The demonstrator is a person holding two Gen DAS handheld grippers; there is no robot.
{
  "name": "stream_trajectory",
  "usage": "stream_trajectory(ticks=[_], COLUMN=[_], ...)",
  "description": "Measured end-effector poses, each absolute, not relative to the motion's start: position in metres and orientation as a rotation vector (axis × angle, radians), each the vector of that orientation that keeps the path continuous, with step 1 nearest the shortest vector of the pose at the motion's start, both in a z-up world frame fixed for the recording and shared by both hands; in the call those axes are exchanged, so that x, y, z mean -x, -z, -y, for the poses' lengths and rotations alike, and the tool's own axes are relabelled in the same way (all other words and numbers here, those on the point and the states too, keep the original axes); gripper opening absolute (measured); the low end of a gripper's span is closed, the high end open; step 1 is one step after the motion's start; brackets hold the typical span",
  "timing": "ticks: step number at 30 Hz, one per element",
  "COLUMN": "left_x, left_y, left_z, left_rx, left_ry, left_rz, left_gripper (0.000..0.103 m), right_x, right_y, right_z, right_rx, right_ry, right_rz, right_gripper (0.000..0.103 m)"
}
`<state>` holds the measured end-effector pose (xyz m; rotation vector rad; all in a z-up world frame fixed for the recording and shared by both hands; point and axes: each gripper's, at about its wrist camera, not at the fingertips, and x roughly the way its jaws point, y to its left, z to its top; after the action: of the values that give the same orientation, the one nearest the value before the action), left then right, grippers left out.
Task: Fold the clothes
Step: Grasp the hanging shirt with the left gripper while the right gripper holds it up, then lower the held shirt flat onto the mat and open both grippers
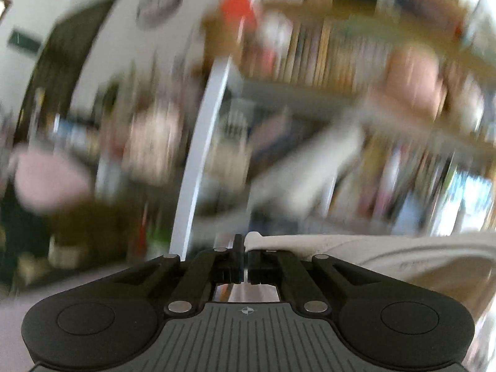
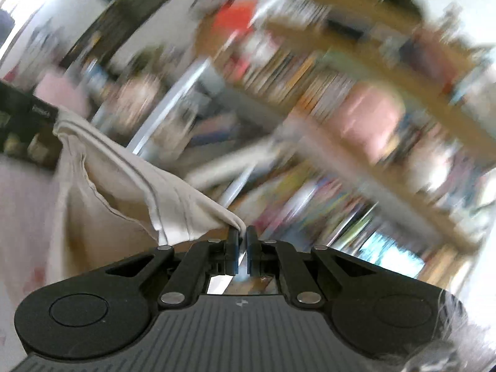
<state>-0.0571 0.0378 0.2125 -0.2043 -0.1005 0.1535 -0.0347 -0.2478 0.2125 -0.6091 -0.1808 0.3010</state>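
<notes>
Cream garment [image 2: 130, 186], a pale cloth with stitched hems, hangs in the air stretched between the two grippers. In the right wrist view, one pinched corner of it sits at the tips of the right gripper [image 2: 242, 238], whose jaws are drawn close together on the fabric; from there the cloth runs up and to the left in taut folds, with a hemmed edge curling open below and the rest dropping out of the lower left of the view. At the far upper-left end of the cloth a dark boxy object [image 2: 28, 124] meets the fabric; it is too blurred to identify with confidence. In the left wrist view, the left gripper [image 1: 245, 249] is likewise clamped, jaws nearly touching, with a small fold of the same cloth [image 1: 372, 251] standing up at the tips and the fabric trailing off to the right as a broad pale band along the lower right edge. Both grippers point roughly level into the room. The background in both views is heavily motion-blurred: wooden bookshelves [image 2: 356, 71] packed with coloured spines fill the right half, a white upright strip [image 1: 204, 142] runs through the centre, a dark doorway [image 1: 68, 62] lies to the left, and a red-orange shape [image 1: 237, 3] sits near the top. Finer detail cannot be told.
</notes>
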Motion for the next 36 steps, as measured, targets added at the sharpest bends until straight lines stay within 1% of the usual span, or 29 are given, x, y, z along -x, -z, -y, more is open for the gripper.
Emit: stream_trajectory(ticks=[4, 6, 8, 10, 13, 15, 17, 20, 22, 25, 28, 30, 36], left_x=[0.093, 0.111, 0.12, 0.117, 0.083, 0.046, -0.002, -0.074, -0.123, -0.17, -0.208, -0.229, -0.276], left_y=[-0.29, -0.315, -0.33, -0.337, -0.325, -0.304, -0.271, -0.181, -0.115, -0.045, -0.017, -0.007, -0.009], left_z=[-0.028, -0.024, -0.026, -0.032, -0.045, -0.055, -0.064, -0.08, -0.092, -0.096, -0.1, -0.1, -0.091], left_rx=[0.141, 0.114, 0.104, 0.11, 0.12, 0.099, 0.085, 0.088, 0.105, 0.032, 0.02, 0.012, -0.025], left_ry=[-0.078, -0.044, -0.017, 0.009, 0.024, 0.011, 0.001, -0.02, -0.033, -0.063, -0.068, -0.06, -0.033], left_rz=[0.412, 0.534, 0.606, 0.623, 0.511, 0.355, 0.153, -0.185, -0.411, -0.585, -0.637, -0.644, -0.661], left_gripper=[0.001, 0.001, 0.001, 0.001, 0.001, 0.001, 0.001, 0.001, 0.001, 0.001, 0.001, 0.001, 0.002], right_x=[0.082, 0.103, 0.118, 0.122, 0.103, 0.074, 0.031, -0.037, -0.08, -0.126, -0.163, -0.185, -0.252], right_y=[-0.277, -0.301, -0.316, -0.323, -0.32, -0.305, -0.274, -0.205, -0.142, -0.068, -0.035, -0.029, -0.025], right_z=[0.262, 0.268, 0.274, 0.278, 0.276, 0.265, 0.254, 0.233, 0.212, 0.185, 0.168, 0.162, 0.149], right_rx=[0.478, 0.428, 0.377, 0.339, 0.303, 0.316, 0.325, 0.307, 0.361, 0.461, 0.525, 0.543, 0.552], right_ry=[-0.212, -0.175, -0.174, -0.191, -0.238, -0.252, -0.289, -0.35, -0.36, -0.376, -0.36, -0.331, -0.254], right_rz=[0.503, 0.637, 0.716, 0.735, 0.63, 0.497, 0.285, -0.053, -0.238, -0.41, -0.461, -0.465, -0.501], right_gripper=[0.004, 0.004, 0.004, 0.004, 0.004, 0.004, 0.004, 0.004, 0.004, 0.004, 0.004, 0.004, 0.004])
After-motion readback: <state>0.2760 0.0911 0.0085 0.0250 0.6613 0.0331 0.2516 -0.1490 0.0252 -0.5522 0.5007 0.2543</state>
